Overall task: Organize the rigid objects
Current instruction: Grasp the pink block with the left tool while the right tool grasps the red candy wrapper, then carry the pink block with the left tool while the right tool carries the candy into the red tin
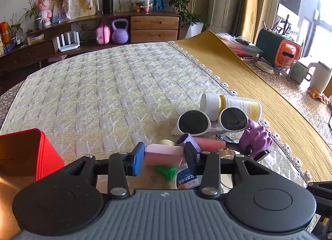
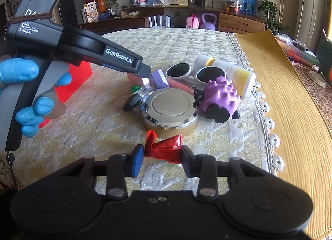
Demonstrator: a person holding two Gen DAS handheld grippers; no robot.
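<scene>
In the left wrist view my left gripper (image 1: 164,158) is shut on a pink rectangular block (image 1: 162,154) lying on the quilted cloth (image 1: 116,86). A green plastic piece (image 1: 166,171) and a labelled packet (image 1: 187,180) lie just under the block. In the right wrist view my right gripper (image 2: 162,157) is shut on a red foil packet (image 2: 164,148) in front of a round silver tin (image 2: 171,109). Behind the tin the left gripper (image 2: 145,75), held by a blue-gloved hand (image 2: 27,86), reaches down onto the pink block (image 2: 134,79).
White sunglasses (image 1: 213,120), a white and yellow bottle (image 1: 232,105), a purple spiky toy (image 1: 257,139), a pink tube (image 1: 209,143) and a purple block (image 1: 187,139) crowd the pile. A red box (image 1: 31,152) stands at the left. A yellow mat (image 1: 249,78) lies to the right.
</scene>
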